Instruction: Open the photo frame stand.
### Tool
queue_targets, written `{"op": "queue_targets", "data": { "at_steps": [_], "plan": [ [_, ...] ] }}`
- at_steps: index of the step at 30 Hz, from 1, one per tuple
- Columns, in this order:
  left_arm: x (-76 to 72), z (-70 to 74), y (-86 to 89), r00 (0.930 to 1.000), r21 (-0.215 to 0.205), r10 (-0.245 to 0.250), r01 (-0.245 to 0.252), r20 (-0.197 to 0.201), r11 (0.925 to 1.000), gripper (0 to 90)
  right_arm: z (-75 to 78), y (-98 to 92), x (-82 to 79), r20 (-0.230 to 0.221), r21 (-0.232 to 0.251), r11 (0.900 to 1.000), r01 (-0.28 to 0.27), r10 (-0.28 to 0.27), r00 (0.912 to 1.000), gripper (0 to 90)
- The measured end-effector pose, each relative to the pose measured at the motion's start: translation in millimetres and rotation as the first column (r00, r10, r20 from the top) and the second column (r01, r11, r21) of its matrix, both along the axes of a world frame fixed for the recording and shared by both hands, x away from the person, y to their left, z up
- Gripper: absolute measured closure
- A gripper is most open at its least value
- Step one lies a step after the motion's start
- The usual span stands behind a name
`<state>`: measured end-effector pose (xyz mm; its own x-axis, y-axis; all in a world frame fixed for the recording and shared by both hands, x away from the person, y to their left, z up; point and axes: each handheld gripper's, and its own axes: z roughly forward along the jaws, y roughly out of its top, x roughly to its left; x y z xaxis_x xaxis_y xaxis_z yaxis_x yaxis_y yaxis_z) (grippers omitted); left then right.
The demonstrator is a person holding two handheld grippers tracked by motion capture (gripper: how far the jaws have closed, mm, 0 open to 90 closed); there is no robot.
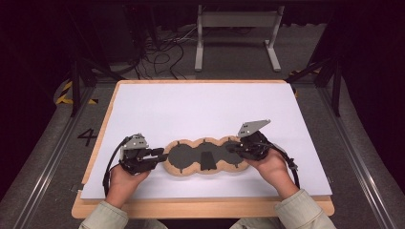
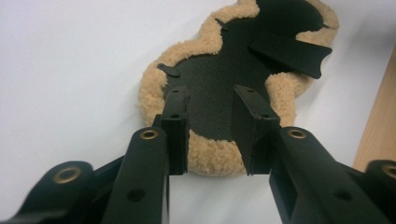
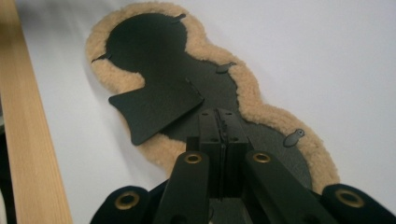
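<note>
A three-lobed pad (image 1: 184, 157) with a tan fleece rim and black middle lies flat near the table's front. A black flap (image 1: 207, 161) rests on its centre lobe. My left gripper (image 1: 161, 153) is at the pad's left end. In the left gripper view its jaws stand open (image 2: 212, 95) just above the end lobe (image 2: 154, 88), with the flap (image 2: 289, 53) farther off. My right gripper (image 1: 229, 147) is at the pad's right end. Its jaws are shut together (image 3: 218, 114) over the black middle (image 3: 144, 42), nothing visibly between them, beside the flap (image 3: 154, 109).
A white sheet (image 1: 205, 109) covers the wooden table, whose front edge (image 1: 200, 207) runs just behind my hands. The wood edge also shows beside the pad (image 2: 380, 121) (image 3: 28, 116). Beyond the table stand a white frame (image 1: 236, 28) and floor cables (image 1: 162, 52).
</note>
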<state>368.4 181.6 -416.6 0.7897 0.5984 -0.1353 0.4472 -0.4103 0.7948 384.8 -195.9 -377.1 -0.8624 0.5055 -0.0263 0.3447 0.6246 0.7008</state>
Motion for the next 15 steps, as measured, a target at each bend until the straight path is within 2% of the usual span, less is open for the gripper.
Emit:
{"op": "queue_targets", "data": {
  "at_steps": [2, 7, 8, 10, 11, 15],
  "plan": [
    [0.9, -0.5, 1.9, 1.0, 0.005, 0.007, -0.007, -0.003, 1.0, 64.4, 0.7, -2.7, -3.9, -0.006, 0.012, 1.0, -0.004, 0.004, 1.0, 90.0],
    [3.0, -0.8, 3.7, 0.9997, 0.002, 0.022, -0.022, -0.005, 0.9998, 63.5, 1.0, -2.7, -9.8, -0.012, 0.001, 1.0, -0.025, 0.025, 0.9996, 90.0],
    [2.5, 0.5, 2.9, 0.9991, 0.02, 0.041, -0.041, 0.013, 0.999, 62.7, 0.9, -2.4, -11.4, -0.014, 0.0, 1.0, -0.031, 0.031, 0.9994, 90.0],
    [0.9, 2.6, 0.3, 0.9981, 0.055, 0.043, -0.046, 0.045, 0.9975, 61.2, 0.7, -1.8, -13.6, -0.021, -0.002, 0.999, -0.042, 0.041, 0.9989, 90.0],
    [0.2, 3.1, -0.6, 0.9977, 0.056, 0.043, -0.046, 0.053, 0.9974, 60.8, 0.1, -1.3, -15.0, -0.028, -0.003, 0.999, -0.05, 0.05, 0.9984, 90.0],
    [1.6, 2.6, -0.6, 0.9985, 0.054, 0.036, -0.038, 0.041, 0.9978, 59.4, -4.7, 2.4, -18.6, -0.049, -0.023, 0.997, -0.069, 0.068, 0.9965, 90.0]
  ]
}}
